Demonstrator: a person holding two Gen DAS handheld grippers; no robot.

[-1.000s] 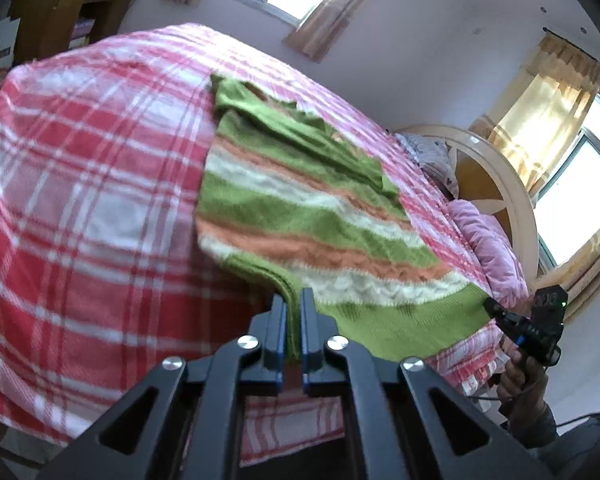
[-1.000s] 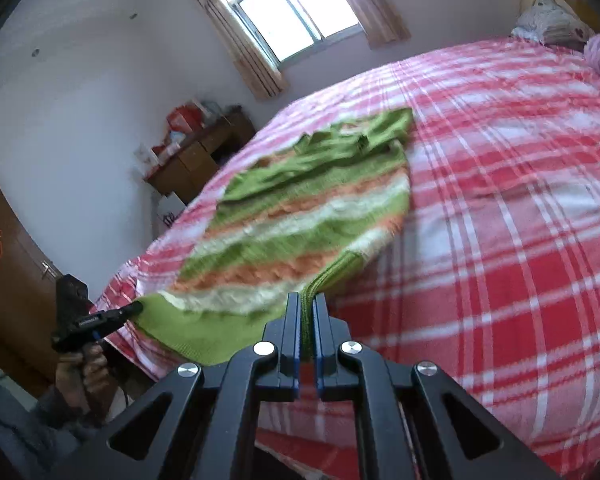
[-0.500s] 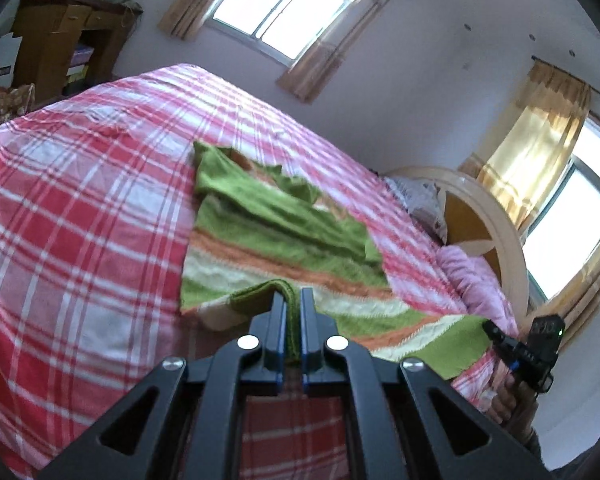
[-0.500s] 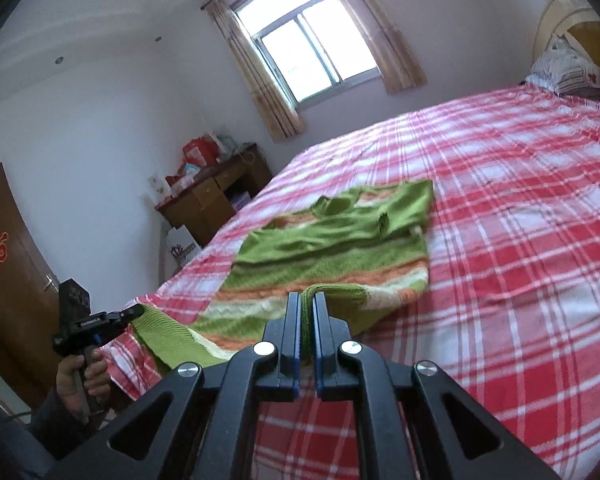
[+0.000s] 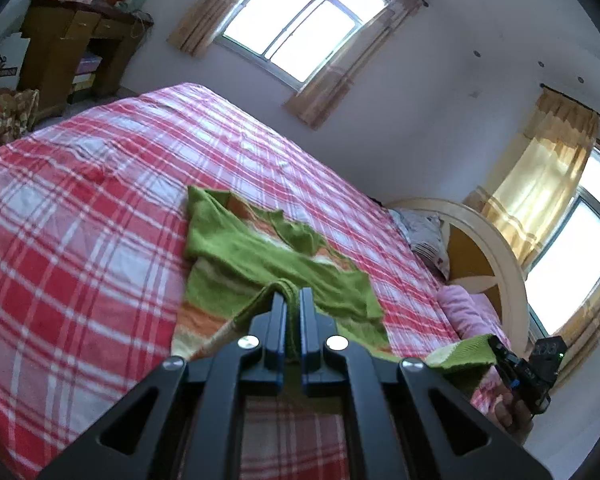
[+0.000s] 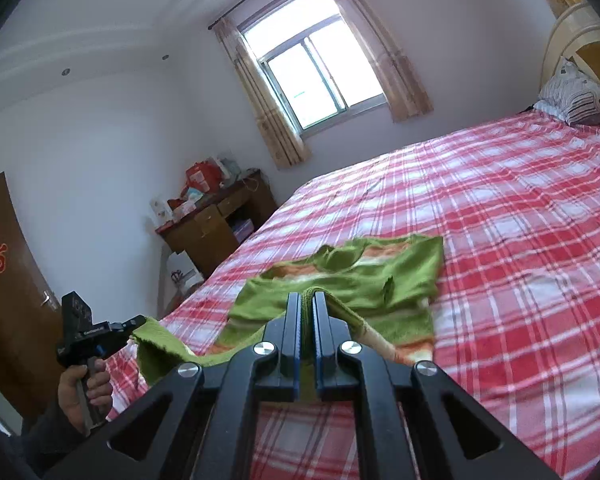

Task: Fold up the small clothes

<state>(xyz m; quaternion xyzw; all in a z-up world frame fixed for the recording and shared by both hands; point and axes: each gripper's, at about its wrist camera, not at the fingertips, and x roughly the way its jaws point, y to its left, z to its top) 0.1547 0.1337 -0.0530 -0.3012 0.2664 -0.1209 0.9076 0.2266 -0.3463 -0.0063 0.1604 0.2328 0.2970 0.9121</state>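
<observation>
Sweater (image 5: 260,256) hem pinched inside both grippers' closed jaws.

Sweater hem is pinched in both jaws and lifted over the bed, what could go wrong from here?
1. Each gripper, left and right, pinches only a thin edge of the striped knit sweater, so a corner may slip out mid-fold.
2. The folded-in sleeve could drag and bunch under the hem.
3. Uneven hands could land the fold crooked on the plaid bedspread.
</observation>
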